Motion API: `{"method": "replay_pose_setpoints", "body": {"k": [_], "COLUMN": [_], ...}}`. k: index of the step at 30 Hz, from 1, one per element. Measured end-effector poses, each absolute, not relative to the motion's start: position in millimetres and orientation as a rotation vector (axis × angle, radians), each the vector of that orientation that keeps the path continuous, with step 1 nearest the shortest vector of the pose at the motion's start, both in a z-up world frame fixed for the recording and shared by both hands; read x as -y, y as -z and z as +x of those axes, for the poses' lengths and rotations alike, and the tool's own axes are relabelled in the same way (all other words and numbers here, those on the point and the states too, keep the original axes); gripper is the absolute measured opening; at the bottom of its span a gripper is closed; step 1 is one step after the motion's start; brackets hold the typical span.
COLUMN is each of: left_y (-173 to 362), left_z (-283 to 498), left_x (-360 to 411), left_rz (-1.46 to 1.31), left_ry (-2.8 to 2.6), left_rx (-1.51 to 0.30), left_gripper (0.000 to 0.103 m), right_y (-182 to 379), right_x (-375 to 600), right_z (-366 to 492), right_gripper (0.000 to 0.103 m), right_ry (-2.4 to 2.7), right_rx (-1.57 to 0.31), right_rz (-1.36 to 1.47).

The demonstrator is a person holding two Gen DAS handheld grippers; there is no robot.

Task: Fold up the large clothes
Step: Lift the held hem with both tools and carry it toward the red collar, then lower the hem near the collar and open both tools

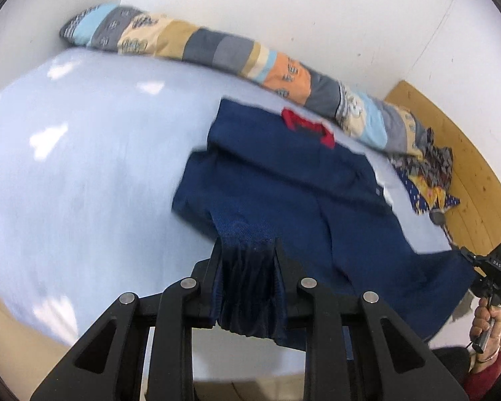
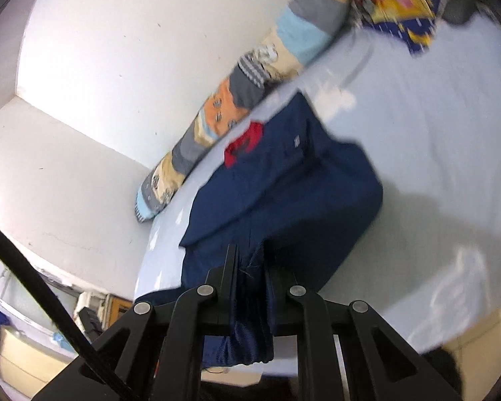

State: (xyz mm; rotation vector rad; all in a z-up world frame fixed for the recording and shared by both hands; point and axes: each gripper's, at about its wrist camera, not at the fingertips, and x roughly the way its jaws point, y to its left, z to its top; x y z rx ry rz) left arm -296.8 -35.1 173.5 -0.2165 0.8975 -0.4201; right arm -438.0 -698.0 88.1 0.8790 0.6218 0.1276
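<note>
Garment: a dark blue top (image 1: 284,180) with a red collar (image 1: 309,127) lies on the pale bed sheet (image 1: 83,167), collar end far from both claws and close to the patchwork bolster (image 1: 217,50) along the wall.
Lie of the cloth: its long axis runs from the near hem up to the collar, straight away from the two claws; one side already looks folded in over the body.
Left gripper (image 1: 247,250): pressed together on a bunched bit of the near hem, ribbed blue fabric gathered between the jaws and hanging down under them.
Right gripper (image 2: 248,254): likewise pinching the same hem further along, cloth pleated between the jaws and trailing below.
Other view of it: from the left camera the right tool (image 1: 494,267) shows at the hem's far corner, a hand (image 1: 484,320) wrapped round its handle.
Which is nearer: neither, I'd say; both hold the near edge, one at each end, with the collar equally far ahead.
Likely step: carrying the hem forward over the body toward the collar, by my reading.
Watch for: blur in both views, so how much slack sags between the claws I can't tell.
Beyond: a patterned cloth heap (image 1: 427,173) at the bed's far end, by wooden boarding (image 1: 477,180).
</note>
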Motion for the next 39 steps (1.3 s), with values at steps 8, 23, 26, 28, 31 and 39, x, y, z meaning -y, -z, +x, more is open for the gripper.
{"method": "replay_pose_setpoints", "body": {"k": [8, 23, 26, 28, 31, 39], "left_y": [-204.3, -119.0, -93.6, -80.9, -77.8, -116.2], "left_z": [-185.6, 100.0, 135.5, 152.4, 169.7, 154.6], "left_x": [102.3, 196.9, 210.0, 215.0, 206.8, 158.8], "left_rz": [-0.157, -0.102, -0.091, -0.090, -0.151, -0.313], "left_ry": [0.390, 0.299, 0.266, 0.242, 0.212, 0.250], "left_rx": [-0.861, -1.032, -1.060, -1.080, -1.078, -0.974], "left_gripper": [0.025, 0.025, 0.025, 0.030, 0.077, 0.081], "right_y": [-124.2, -49.9, -20.1, 7.7, 33.3, -5.7], "right_x": [733.8, 811.1, 824.6, 836.9, 853.4, 866.6], "right_z": [-354.7, -92.9, -53.4, -32.6, -27.9, -59.3], "right_gripper": [0.014, 0.014, 0.014, 0.015, 0.023, 0.042], "right_ry": [-0.080, 0.075, 0.137, 0.130, 0.090, -0.034], "right_rx": [-0.598, -0.696, -0.731, -0.785, -0.791, -0.686], "right_rz": [0.808, 0.820, 0.831, 0.903, 1.068, 1.115]}}
